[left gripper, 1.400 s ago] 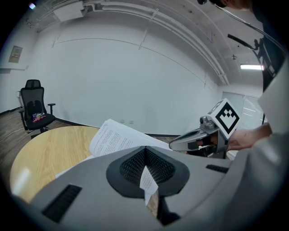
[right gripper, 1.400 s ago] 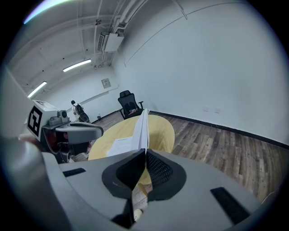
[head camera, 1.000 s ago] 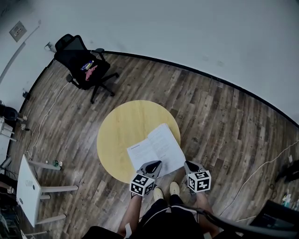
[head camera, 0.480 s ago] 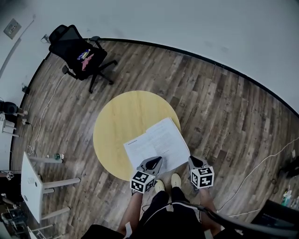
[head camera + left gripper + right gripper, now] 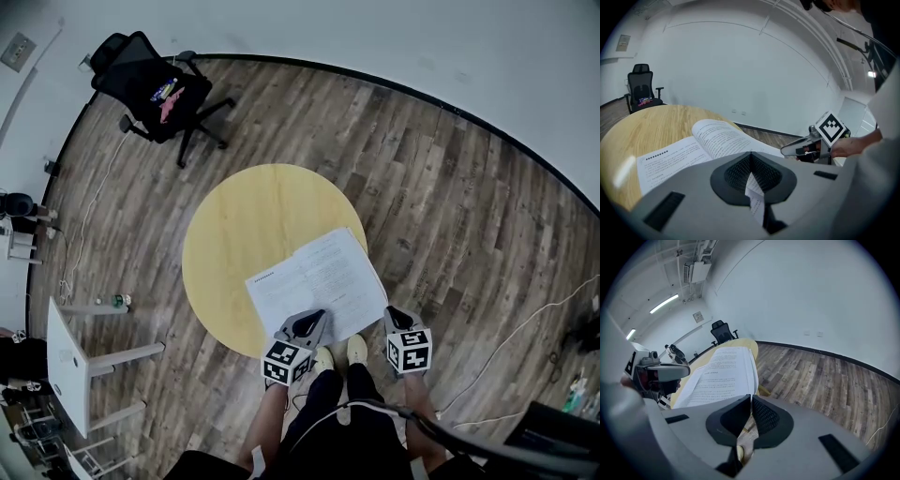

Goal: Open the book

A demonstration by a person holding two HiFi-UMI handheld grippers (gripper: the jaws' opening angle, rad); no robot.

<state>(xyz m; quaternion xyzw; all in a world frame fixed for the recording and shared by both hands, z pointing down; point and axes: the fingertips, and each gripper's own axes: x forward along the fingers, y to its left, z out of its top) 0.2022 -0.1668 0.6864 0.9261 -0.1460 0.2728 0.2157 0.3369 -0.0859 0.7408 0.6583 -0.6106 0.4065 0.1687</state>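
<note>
Head view: pinched book [image 5: 317, 281] page with left gripper [image 5: 307, 325] fingers, pressed right gripper [image 5: 395, 316] fingers together; best eased flat onto surface [image 5: 234, 225].

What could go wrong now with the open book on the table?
The book lies open with its right side past the table edge, so a knock from the left gripper, shut and close over it, might tip it off. Its pages bulge near the spine and might flip back.
</note>
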